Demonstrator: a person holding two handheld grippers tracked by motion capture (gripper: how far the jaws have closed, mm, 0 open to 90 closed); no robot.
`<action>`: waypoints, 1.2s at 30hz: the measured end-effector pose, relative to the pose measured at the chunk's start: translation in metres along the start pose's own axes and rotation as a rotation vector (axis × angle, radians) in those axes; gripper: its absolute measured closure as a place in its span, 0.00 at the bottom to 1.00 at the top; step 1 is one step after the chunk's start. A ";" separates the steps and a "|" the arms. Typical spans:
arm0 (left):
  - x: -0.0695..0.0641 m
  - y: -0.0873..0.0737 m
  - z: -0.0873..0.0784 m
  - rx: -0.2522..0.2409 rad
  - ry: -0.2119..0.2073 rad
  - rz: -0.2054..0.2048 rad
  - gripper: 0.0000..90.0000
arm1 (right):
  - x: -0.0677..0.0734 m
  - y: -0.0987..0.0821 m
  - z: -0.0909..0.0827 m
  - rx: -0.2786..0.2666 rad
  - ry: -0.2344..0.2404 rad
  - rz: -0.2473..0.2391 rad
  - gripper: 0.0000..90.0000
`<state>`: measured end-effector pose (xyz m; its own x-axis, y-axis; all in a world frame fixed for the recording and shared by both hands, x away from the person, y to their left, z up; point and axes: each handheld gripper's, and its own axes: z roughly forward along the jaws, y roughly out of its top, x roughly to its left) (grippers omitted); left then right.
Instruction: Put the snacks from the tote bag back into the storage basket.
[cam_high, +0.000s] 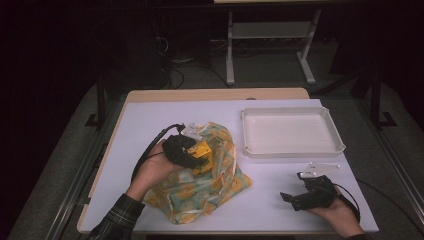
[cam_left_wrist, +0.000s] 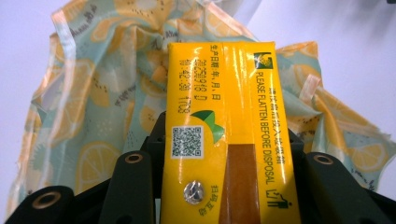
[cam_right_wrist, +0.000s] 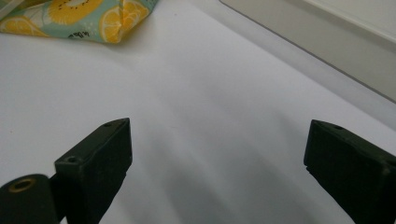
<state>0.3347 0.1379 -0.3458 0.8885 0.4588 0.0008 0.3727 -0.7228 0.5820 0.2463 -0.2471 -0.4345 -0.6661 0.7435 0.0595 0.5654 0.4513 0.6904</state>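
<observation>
A yellow drink carton (cam_left_wrist: 224, 135) with printed text and a foil straw hole sits between the jaws of my left gripper (cam_left_wrist: 229, 163), which is shut on its two sides. In the high view that gripper (cam_high: 197, 156) holds the carton (cam_high: 202, 151) over a crumpled lemon-print bag (cam_high: 210, 185) lying on the white table. The same bag (cam_left_wrist: 93, 107) spreads behind the carton in the left gripper view. My right gripper (cam_high: 295, 192) rests low near the table's front right, jaws wide open with nothing between them (cam_right_wrist: 215, 163). A corner of the bag (cam_right_wrist: 93, 18) lies far ahead of it.
A white rectangular tray (cam_high: 292, 150) stands at the back right of the table; its rim (cam_right_wrist: 327, 42) runs along the right gripper view's upper right. Table legs and cables lie on the dark floor beyond the far edge.
</observation>
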 end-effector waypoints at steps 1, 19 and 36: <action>0.000 0.000 0.000 0.000 0.000 0.000 0.60 | 0.000 0.000 0.000 0.000 0.000 0.000 0.08; 0.007 0.017 -0.012 -0.043 -0.008 -0.004 0.60 | 0.000 0.001 -0.001 -0.003 0.007 0.002 0.08; 0.009 0.040 -0.013 -0.077 -0.017 0.003 0.60 | 0.000 0.000 -0.002 -0.005 0.008 -0.006 0.08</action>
<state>0.3542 0.1194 -0.3118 0.8943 0.4472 -0.0107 0.3489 -0.6822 0.6426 0.2455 -0.2475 -0.4329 -0.6733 0.7369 0.0608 0.5588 0.4532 0.6945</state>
